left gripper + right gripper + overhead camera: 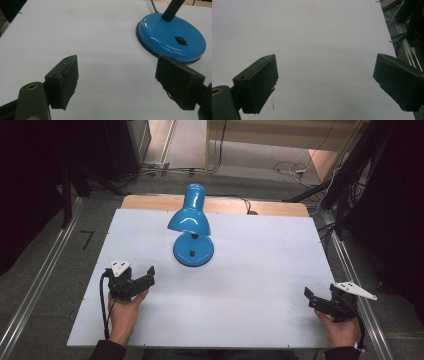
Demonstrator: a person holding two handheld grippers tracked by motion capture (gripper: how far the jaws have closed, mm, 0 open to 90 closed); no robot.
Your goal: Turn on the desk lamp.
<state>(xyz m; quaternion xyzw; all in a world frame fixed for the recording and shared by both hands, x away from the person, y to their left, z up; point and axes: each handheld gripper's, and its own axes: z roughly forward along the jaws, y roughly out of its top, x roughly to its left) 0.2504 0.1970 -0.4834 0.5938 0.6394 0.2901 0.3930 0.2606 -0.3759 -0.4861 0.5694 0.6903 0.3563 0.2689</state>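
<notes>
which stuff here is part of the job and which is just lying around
Part of the job:
- blue desk lamp, standing on the white table, nearest the left tool
- left tool, open
- right tool, open, at the table's right edge

Just lying about:
- cables on the floor beyond the table
- metal rails beside it

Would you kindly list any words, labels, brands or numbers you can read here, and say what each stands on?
No readable text in these pictures.
Blue lamp: no brand or label shows on its shade or base.
Black switch on the base: any marking is too small to tell.
White table: plain, unmarked.
</notes>
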